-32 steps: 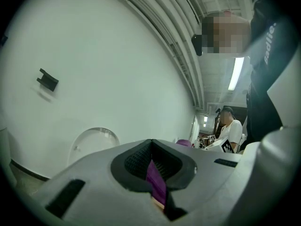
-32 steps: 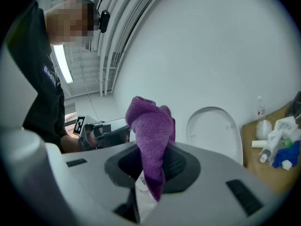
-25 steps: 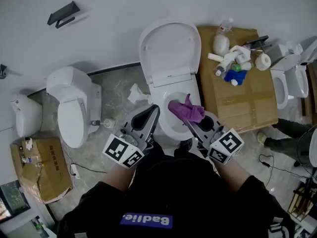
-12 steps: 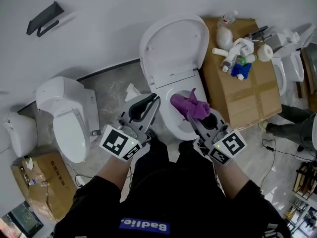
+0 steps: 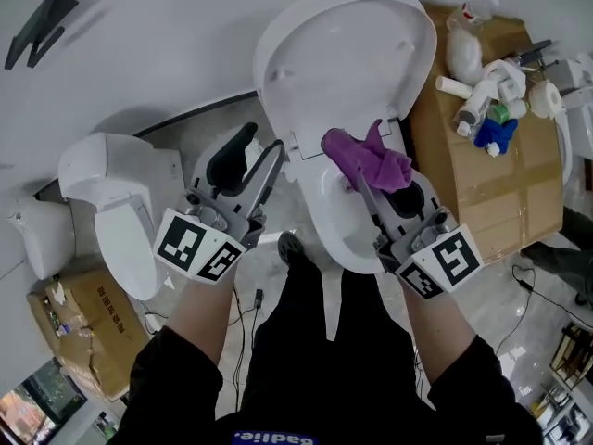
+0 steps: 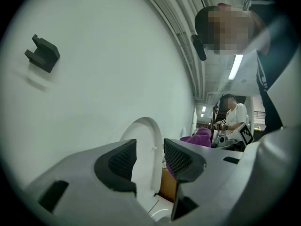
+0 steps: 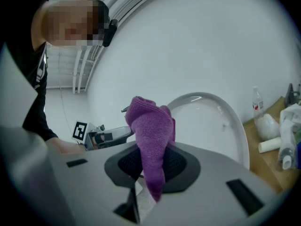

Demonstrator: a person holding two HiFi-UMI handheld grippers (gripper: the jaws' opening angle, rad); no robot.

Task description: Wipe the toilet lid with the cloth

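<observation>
Wall: white, it stands behind the toilet, and the raised lid rests toward it
Toilet lid: white and open, standing upright above the bowl; its inner face looks at the person
Toilet bowl: white, just below the lid, between the two grippers in the head view
Cardboard box: brown, beside the toilet on the person's right; bottles lie on its far end
Second toilet: white with closed lid, on the floor at the person's left, well apart from the task
Right gripper: clenched on the cloth, over the bowl, and pointing to the lower part of the lid
Left gripper: released; its jaws have just been opening and the pads press on nothing. In its own view the lid's edge shows in the gap, but whether it is inside the jaws or beyond them I cannot tell
Cloth: purple, pinched between the right gripper's pads; a bunch of it stands up past the fingertips and a tail hangs below them. It is near the lid's bottom edge; touching or not, I cannot tell
</observation>
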